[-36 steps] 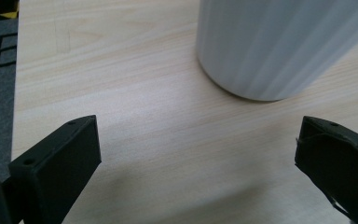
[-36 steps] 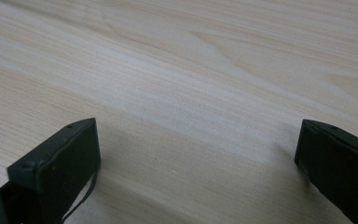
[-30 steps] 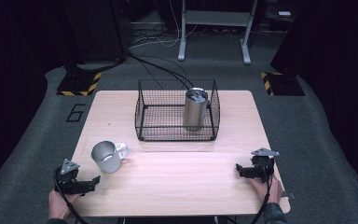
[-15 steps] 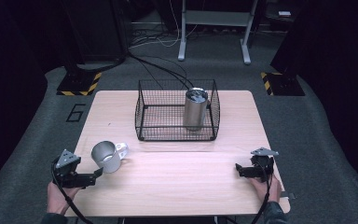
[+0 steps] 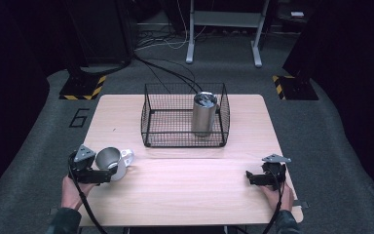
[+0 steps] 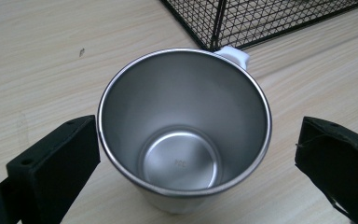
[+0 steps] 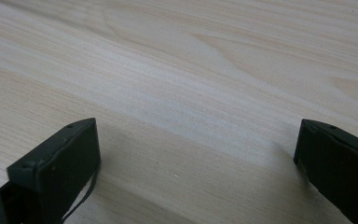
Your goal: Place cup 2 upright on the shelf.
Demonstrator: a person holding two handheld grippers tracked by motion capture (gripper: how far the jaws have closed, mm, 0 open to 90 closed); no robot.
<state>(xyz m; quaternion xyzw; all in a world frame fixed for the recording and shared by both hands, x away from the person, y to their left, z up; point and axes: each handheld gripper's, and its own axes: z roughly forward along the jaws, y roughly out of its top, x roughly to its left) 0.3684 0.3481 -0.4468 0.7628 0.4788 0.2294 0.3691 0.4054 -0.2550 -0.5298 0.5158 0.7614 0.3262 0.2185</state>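
Left tool (image 6: 186, 154) wide open, jaws flanking steel mug (image 6: 184, 126), not gripping

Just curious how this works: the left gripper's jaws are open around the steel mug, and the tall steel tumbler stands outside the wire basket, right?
Not quite. The high view shows the tall steel tumbler standing inside the wire basket. The left gripper is indeed open around the steel mug.

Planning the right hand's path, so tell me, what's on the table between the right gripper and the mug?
Nothing: in the high view, bare table runs from the right gripper to the mug, which sits between the left gripper's open jaws.
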